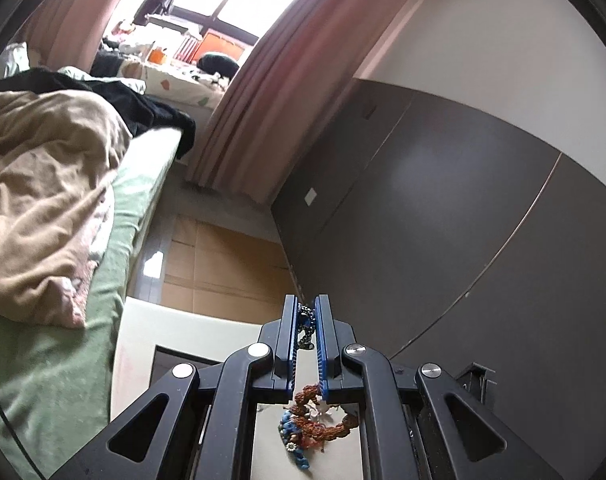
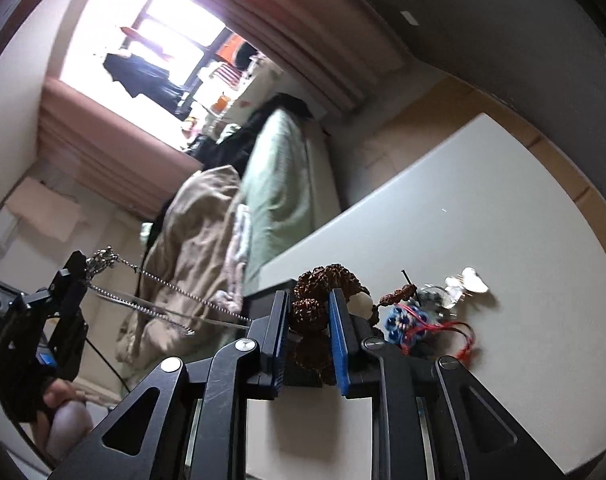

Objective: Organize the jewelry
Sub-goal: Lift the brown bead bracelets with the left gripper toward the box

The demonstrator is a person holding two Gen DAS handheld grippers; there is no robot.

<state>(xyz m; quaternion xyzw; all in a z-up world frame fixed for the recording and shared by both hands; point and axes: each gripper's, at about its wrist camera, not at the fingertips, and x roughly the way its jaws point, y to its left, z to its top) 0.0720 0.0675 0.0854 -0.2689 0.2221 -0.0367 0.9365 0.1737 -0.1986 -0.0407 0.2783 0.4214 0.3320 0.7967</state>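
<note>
The left hand-held gripper (image 1: 306,312) is pinching a silver ball chain (image 2: 171,286) between its blue pads, jaws nearly together. In the right wrist view that gripper is standing at the left, raised above the worktop (image 2: 483,200), and the chain is bunching at its tip and trailing in slack loops to the right, ending behind the left finger of the right gripper. A hand (image 2: 59,412) is gripping the tool's handle at the lower left edge.

The right hand-held gripper (image 2: 309,308) is holding a bracelet of knobbly brown beads (image 2: 309,312), its jaws narrowed onto the beads, which are filling the gap between the blue pads and bulging past the fingertips on the far side.

Just to the right of that gripper, the other jewelry is lying in a small heap on the pale worktop: a blue beaded piece (image 2: 401,320) tangled with red cord (image 2: 455,330), and beyond it a shiny silver piece (image 2: 465,284). In the left wrist view the same heap is showing below the jaws.

A bed with a green sheet (image 1: 63,340) and a rumpled beige blanket (image 1: 43,184) is lying to the left, beyond the worktop's far edge.
</note>
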